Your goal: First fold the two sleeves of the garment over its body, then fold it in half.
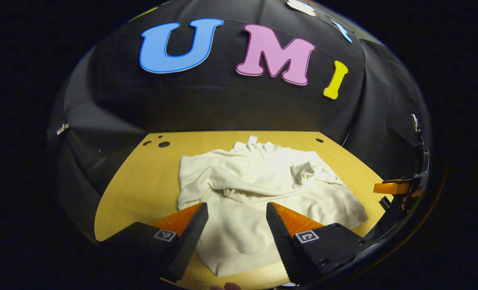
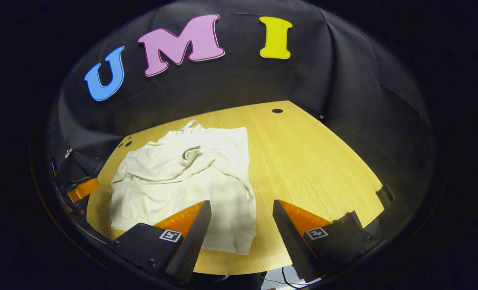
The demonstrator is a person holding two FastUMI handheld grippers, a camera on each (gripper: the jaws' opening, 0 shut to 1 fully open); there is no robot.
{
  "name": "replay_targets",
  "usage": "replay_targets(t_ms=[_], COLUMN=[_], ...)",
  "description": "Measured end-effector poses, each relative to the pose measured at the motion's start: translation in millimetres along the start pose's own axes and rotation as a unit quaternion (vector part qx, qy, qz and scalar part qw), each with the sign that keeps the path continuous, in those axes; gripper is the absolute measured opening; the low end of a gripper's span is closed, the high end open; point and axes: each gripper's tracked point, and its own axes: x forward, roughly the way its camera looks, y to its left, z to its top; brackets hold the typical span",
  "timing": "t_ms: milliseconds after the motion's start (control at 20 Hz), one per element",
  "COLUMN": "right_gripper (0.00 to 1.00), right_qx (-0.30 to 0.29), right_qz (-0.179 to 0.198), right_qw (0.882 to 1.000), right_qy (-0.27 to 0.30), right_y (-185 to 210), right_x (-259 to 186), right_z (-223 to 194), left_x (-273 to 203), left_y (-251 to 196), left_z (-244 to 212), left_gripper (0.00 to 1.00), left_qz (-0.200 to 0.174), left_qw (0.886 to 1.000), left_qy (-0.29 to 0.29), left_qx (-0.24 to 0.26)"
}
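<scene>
A cream long-sleeved garment (image 1: pixel 259 189) lies flat on the wooden table (image 1: pixel 142 181), collar toward the far wall, hem toward me. Both sleeves lie folded across its chest (image 1: pixel 243 183). My left gripper (image 1: pixel 237 217) hovers open above the lower body of the garment, nothing between its fingers. In the right gripper view the same garment (image 2: pixel 182 177) lies left of centre, and my right gripper (image 2: pixel 241 217) hangs open over its near right hem corner (image 2: pixel 239 237). The right gripper (image 1: pixel 392 187) also shows at the far right edge of the left gripper view.
Bare tabletop (image 2: pixel 311 161) spreads to the right of the garment. Small dark holes (image 1: pixel 163 143) mark the table's far left corner and another hole (image 2: pixel 277 110) lies at the far edge. Black cloth walls close in the table's back and sides.
</scene>
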Motion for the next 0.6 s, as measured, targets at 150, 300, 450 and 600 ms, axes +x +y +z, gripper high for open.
replay_targets(t_ms=[150, 300, 450, 600], right_gripper=[0.96, 0.96, 0.97, 0.97], right_qx=[-0.001, -0.005, 0.006, 0.003], right_qz=[0.003, 0.008, 0.009, 0.006], right_qw=[1.0, 0.998, 0.997, 0.996], right_qy=[0.029, 0.054, 0.074, 0.088], right_y=[1.8, 2.4, 2.6, 2.1], right_x=[6.3, 9.8, 12.8, 16.7], right_z=[-23.5, -47.0, -63.6, -75.4], left_x=[-5.4, -11.8, -15.9, -16.9], left_y=[9.5, 11.8, 19.8, 27.3], left_z=[-30.9, -59.2, -85.7, -103.2], left_gripper=[0.92, 0.92, 0.92, 0.92], left_qz=[0.014, 0.015, 0.023, 0.032], left_qw=[0.999, 0.998, 0.996, 0.993], left_qy=[0.029, 0.057, 0.087, 0.109], left_qx=[-0.002, 0.0, -0.005, -0.027])
